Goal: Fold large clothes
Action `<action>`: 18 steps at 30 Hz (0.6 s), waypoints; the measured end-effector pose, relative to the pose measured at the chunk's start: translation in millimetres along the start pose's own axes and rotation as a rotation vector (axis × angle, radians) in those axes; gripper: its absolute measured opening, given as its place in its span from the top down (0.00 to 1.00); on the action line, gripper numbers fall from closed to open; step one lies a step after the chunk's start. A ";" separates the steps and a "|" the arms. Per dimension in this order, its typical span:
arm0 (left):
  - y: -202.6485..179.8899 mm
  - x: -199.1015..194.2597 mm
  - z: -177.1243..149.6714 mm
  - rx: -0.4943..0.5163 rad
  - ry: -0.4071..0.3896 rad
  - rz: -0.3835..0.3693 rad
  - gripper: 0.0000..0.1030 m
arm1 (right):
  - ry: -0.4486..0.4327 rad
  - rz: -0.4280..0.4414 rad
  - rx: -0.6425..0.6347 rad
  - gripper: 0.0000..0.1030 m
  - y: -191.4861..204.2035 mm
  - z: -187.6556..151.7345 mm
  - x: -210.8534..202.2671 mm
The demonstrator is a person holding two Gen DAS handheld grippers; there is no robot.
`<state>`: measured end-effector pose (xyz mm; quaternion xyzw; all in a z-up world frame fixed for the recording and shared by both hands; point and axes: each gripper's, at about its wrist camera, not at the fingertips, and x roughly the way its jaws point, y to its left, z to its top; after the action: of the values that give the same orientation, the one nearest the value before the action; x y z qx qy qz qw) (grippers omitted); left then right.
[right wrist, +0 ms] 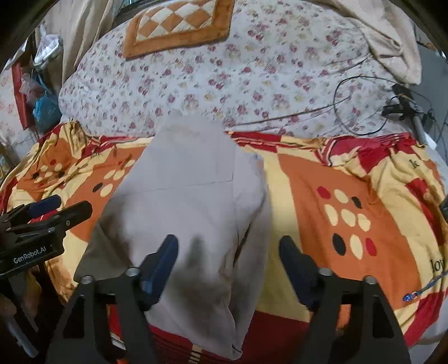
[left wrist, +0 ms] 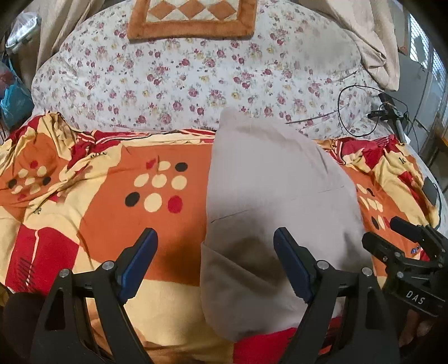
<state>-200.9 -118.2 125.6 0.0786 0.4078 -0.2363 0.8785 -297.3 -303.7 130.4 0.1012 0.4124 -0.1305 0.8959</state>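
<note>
A pale grey garment [left wrist: 280, 190] lies folded into a long strip on the orange, red and cream bedspread [left wrist: 112, 212], running away from me. My left gripper [left wrist: 215, 233] hangs open over its near left edge, with one blue pad over the bedspread and the other over the cloth, gripping nothing. In the right wrist view the garment [right wrist: 190, 196] sits left of centre. My right gripper [right wrist: 229, 242] is open above its near right edge with nothing pinched between the pads. Each gripper shows at the edge of the other's view: right [left wrist: 382, 231], left [right wrist: 71, 204].
Behind the bedspread lies a floral quilt [left wrist: 182, 78] with an orange checked cushion [left wrist: 193, 19] on it. Black cables and a small device [left wrist: 386, 112] lie at the right edge of the bed. Plastic bags [left wrist: 14, 95] hang at the far left, and a beige cloth [left wrist: 372, 42] hangs at the upper right.
</note>
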 end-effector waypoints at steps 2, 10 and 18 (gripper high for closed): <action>-2.1 -1.9 -1.4 0.006 -0.009 0.004 0.17 | 0.008 -0.010 0.006 0.22 -0.4 0.1 1.2; -8.6 -5.1 -2.7 0.009 -0.017 0.010 0.17 | 0.017 -0.019 0.034 0.21 -1.7 -1.3 2.3; -10.5 -4.2 -4.1 0.010 -0.015 0.012 0.17 | 0.026 -0.024 0.048 0.21 -2.7 -2.1 5.2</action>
<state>-211.1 -124.6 126.7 0.0837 0.3997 -0.2338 0.8823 -296.3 -306.4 124.9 0.1192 0.4222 -0.1499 0.8860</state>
